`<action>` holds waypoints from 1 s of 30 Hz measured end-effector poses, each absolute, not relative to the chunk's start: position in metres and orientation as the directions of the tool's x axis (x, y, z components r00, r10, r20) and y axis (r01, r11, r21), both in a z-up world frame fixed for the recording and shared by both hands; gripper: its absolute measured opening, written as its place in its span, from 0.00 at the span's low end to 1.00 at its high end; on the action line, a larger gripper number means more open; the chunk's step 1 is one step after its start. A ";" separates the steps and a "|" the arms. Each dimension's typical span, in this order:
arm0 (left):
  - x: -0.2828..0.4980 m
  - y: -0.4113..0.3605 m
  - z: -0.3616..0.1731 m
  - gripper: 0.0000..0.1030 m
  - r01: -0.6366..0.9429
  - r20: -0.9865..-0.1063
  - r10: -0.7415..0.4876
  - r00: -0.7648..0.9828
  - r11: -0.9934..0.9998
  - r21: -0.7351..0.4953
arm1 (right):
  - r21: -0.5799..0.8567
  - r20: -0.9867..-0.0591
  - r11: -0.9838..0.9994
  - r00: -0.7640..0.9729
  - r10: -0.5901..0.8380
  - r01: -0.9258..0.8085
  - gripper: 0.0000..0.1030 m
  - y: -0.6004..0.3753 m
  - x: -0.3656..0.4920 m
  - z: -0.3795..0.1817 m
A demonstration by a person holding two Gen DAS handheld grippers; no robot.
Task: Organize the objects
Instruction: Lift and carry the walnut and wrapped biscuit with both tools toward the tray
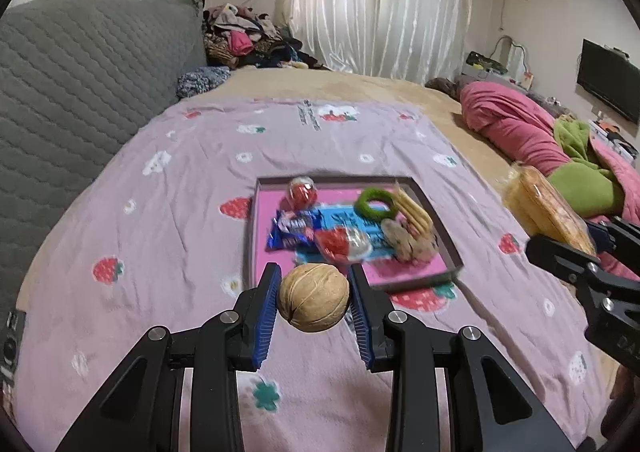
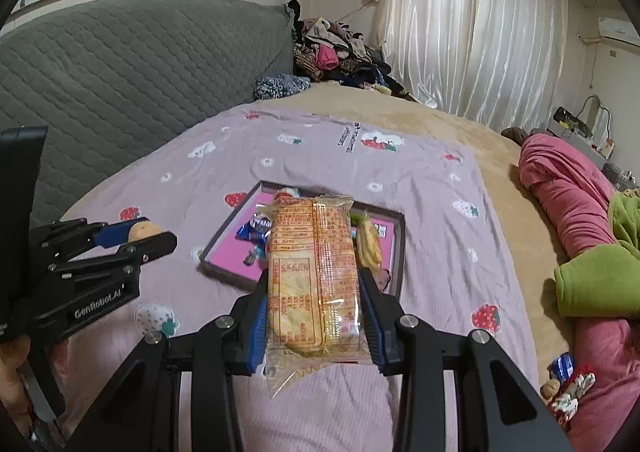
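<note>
currently both tools loaded, both above the bedspread (image 1: pixel 180 180). left gripper (image 1: pixel 314 302) pinches a walnut (image 1: pixel 314 302) between its blue pads (image 1: pixel 267 312), seam running across the jaws. right gripper (image 2: pixel 314 304) is clamped on the long sides of a clear biscuit packet (image 2: pixel 312 276), held near its lower end.

tray (image 1: pixel 450 248) lies straight ahead of both tools and below them, pink floor already crowded: blue snack wrapper (image 1: pixel 294 230), green ring (image 1: pixel 376 204), red-and-clear capsule (image 1: pixel 303 192), cookies at the right wall.

key relation: packet's long axis points away from the right gripper, directly at the tray, so it overhangs the near rim in the right wrist view. walnut sits just short of the near-left corner. judgement: left hand looks the nearer; bare pink shows only at the near edge.

a few loose snacks (image 2: pixel 568 384) remain by the pink blanket (image 2: pixel 560 180), right side.
</note>
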State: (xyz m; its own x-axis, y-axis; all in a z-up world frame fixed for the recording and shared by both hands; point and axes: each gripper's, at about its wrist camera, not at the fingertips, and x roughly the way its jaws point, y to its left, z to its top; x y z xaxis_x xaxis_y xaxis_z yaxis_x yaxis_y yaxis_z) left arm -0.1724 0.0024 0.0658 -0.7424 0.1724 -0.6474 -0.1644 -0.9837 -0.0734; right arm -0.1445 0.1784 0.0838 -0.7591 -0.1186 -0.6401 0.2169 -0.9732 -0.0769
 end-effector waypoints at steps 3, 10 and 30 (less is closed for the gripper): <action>-0.185 -0.001 0.074 0.34 -0.156 -0.634 0.165 -0.755 -0.985 -0.071 | -0.069 -0.622 -0.975 -0.773 -0.124 0.212 0.39 0.178 -0.152 0.088; -0.214 -0.002 0.082 0.34 -0.152 -0.611 0.158 -0.775 -0.986 -0.061 | -0.036 -0.592 -0.978 -0.793 -0.145 0.205 0.39 0.180 -0.171 0.085; -0.285 0.000 0.014 0.34 -0.116 -0.630 0.120 -0.768 -0.992 -0.048 | 0.059 -0.530 -0.978 -0.823 -0.202 0.202 0.39 0.184 -0.226 0.047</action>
State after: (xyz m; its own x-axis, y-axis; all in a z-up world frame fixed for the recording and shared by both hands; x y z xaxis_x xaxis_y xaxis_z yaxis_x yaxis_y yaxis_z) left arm -0.2850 0.0002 0.0142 -0.7676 0.1204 -0.6295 -0.1162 -0.9921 -0.0480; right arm -0.2265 0.1841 0.0466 -0.8233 -0.2021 -0.5304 0.2021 -0.9776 0.0589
